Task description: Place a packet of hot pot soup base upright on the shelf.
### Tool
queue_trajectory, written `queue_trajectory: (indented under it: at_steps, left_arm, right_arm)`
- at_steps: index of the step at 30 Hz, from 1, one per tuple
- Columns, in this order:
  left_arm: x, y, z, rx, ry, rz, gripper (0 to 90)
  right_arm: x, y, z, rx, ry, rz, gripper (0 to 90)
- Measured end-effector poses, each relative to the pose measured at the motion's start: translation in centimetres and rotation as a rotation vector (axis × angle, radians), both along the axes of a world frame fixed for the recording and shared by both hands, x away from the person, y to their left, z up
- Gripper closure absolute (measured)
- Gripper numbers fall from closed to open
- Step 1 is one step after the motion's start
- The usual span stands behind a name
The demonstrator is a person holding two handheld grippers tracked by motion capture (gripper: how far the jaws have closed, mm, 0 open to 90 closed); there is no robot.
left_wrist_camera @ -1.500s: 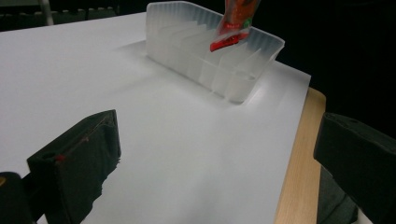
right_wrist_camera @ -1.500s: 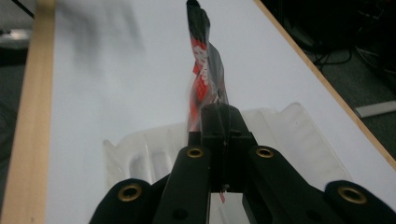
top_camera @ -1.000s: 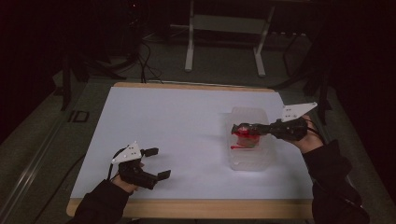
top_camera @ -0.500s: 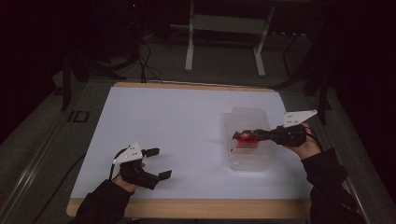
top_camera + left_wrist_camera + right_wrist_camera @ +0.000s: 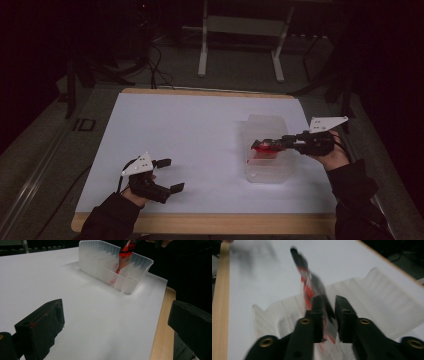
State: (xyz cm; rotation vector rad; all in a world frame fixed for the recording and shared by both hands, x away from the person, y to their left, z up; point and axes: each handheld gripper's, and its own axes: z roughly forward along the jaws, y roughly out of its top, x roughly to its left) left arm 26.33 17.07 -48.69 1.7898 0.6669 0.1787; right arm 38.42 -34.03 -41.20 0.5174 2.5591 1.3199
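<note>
A clear plastic container (image 5: pixel 265 172) with thin dividers stands on the right of the white table top. My right gripper (image 5: pixel 260 145) reaches over it from the right, pointing left. A thin red and black packet (image 5: pixel 266 147) hangs down from its tips into a slot. In the right gripper view the packet (image 5: pixel 305 287) is blurred and lies between the jaws of my right gripper (image 5: pixel 329 298), which have just been opening; a gap shows beside it. My left gripper (image 5: pixel 171 174) rests open near the front left edge, with nothing between its fingers.
The white sheet (image 5: pixel 190 130) covers a wooden table whose edge (image 5: pixel 200 222) runs along the front. From the left gripper view the container (image 5: pixel 95 262) stands far off beyond my left gripper (image 5: pixel 117 327). Stand legs and cables lie on the dark floor behind.
My right gripper has shifted a little left and lower over the container, bringing the red packet down among the dividers. The left gripper has stayed in place.
</note>
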Motion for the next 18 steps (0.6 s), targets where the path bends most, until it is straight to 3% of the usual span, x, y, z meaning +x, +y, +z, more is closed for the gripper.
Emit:
queue_trajectory:
  at_steps: [1,3,6,8,15,18]
  left_arm:
    - [0.0,0.0,0.0,-0.002,0.001,0.0,0.8]
    - [0.0,0.1,0.0,0.001,-0.002,0.003,0.8]
    - [0.0,0.1,0.1,0.006,-0.002,0.007,0.8]
    - [0.0,0.1,0.2,0.006,-0.004,0.007,0.8]
    - [-0.3,0.1,0.3,0.021,-0.015,0.002,0.8]
    - [-0.3,0.2,0.4,0.023,-0.013,0.003,0.8]
  right_arm:
    - [0.0,0.0,0.0,0.0,0.0,0.0,70.8]
    - [-0.7,0.1,1.3,0.005,-0.047,-0.015,59.5]
    - [-1.3,0.3,2.1,0.007,-0.053,-0.029,57.9]
    - [-2.3,0.8,3.1,-0.008,-0.057,-0.053,44.5]
    - [-4.4,2.0,3.0,-0.02,-0.044,-0.036,27.9]
    - [-5.4,2.2,2.9,0.005,-0.034,-0.029,21.1]
